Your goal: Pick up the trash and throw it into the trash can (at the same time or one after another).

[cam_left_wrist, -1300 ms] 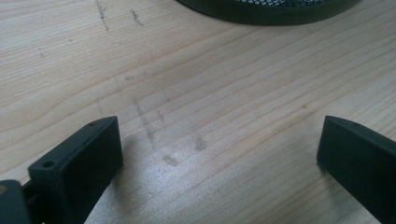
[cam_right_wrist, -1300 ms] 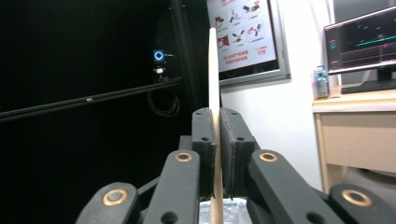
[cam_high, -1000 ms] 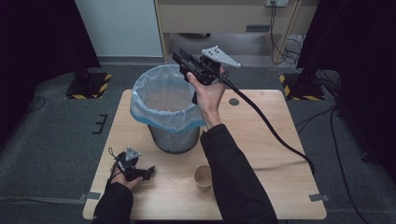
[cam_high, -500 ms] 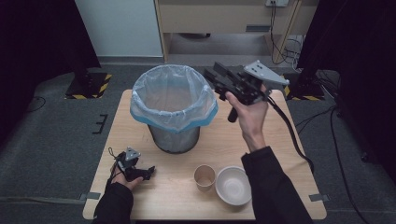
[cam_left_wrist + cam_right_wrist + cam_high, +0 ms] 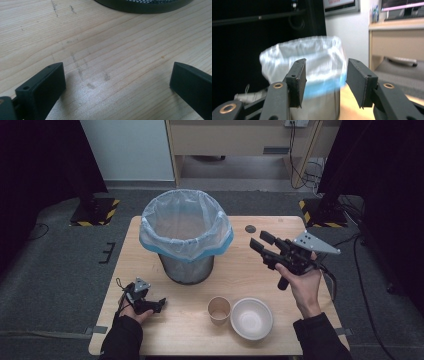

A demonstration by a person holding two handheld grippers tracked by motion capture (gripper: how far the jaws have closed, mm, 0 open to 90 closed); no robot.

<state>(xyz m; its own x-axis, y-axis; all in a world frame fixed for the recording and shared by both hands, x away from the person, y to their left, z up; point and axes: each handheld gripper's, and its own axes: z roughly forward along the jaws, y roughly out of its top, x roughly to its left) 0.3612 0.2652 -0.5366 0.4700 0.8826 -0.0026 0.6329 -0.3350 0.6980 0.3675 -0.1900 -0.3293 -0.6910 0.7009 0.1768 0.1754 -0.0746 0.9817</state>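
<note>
On the table [image 5: 240, 270], unmarked paper cup [image 5: 219, 310]; plain bowl [image 5: 251, 318]

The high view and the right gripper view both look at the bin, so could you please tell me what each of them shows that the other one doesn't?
The high view alone shows the paper cup and the white bowl near the table's front edge, and the left gripper resting low on the wood. The right gripper view alone shows the right gripper's inner pads close up, nothing between them, jaws just opened wider. Both share the lined bin, its clear bag folded over the rim with a blue band, and the open right gripper itself.
</note>
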